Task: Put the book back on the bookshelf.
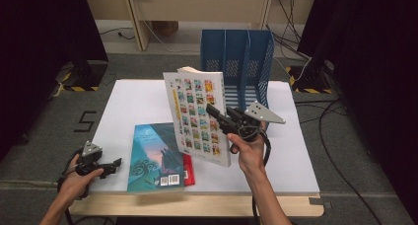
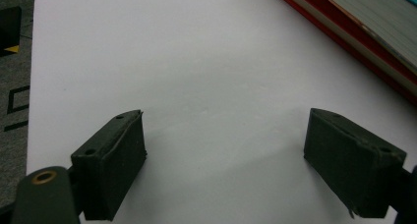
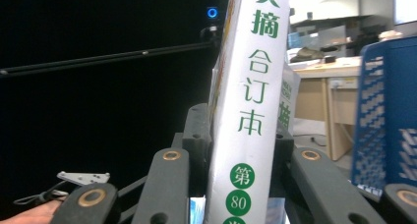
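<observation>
Two fingers of the right gripper clamp the upright white book; left gripper fingers stand apart over the counter.

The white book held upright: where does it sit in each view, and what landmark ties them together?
High view: white book at centre, upright, clamped by the right gripper.
Left gripper view: not in it; stacked books at top right.
Right gripper view: its spine between the jaws, centre.
Shared landmark: blue rack, at right.
</observation>
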Motion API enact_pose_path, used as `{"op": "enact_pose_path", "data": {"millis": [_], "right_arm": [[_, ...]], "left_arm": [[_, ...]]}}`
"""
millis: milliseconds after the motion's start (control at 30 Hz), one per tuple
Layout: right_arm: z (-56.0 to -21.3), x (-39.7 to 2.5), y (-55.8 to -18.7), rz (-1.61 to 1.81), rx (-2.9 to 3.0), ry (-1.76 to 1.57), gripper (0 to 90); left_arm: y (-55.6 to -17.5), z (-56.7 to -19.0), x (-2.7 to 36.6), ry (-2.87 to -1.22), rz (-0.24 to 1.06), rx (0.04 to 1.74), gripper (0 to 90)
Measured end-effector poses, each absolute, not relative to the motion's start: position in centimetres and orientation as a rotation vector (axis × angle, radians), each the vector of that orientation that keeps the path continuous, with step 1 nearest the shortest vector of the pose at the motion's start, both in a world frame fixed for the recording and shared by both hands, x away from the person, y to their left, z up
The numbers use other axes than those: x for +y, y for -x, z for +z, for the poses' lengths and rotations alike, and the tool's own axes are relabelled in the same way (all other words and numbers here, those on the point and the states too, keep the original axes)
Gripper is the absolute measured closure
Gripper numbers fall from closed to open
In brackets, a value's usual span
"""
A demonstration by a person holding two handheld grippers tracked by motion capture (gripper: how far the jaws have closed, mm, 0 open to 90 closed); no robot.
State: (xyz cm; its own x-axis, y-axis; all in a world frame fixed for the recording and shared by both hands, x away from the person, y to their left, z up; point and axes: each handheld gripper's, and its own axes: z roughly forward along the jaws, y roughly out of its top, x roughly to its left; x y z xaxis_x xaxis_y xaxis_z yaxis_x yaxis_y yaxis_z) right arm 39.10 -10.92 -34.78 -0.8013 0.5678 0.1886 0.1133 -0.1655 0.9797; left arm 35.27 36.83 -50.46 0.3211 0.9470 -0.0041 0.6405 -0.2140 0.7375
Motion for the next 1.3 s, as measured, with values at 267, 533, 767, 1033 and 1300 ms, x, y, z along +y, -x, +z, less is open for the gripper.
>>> {"op": "enact_pose_path", "data": {"millis": [267,533,767,1033,1300], "right_arm": [[-36.0,-13.2,-38.5,1.936,1.782,-0.794,71.3],[-37.8,-14.7,-38.2,1.828,1.787,-0.724,71.5],[-39.0,-17.1,-36.9,1.794,1.81,-0.681,73.8],[-40.7,-19.4,-35.7,1.794,1.778,-0.757,73.5],[-42.0,-20.6,-34.6,1.774,1.755,-0.807,73.5]], "left_arm": [[-35.3,-50.5,36.8,-1.942,0.611,1.399,14.7],[-35.3,-50.5,36.8,-1.941,0.611,1.398,14.7],[-35.3,-50.5,36.8,-1.941,0.612,1.397,14.7],[-35.3,-50.5,36.8,-1.941,0.611,1.395,14.6],[-35.3,-50.5,36.8,-1.939,0.613,1.394,14.4]]}}
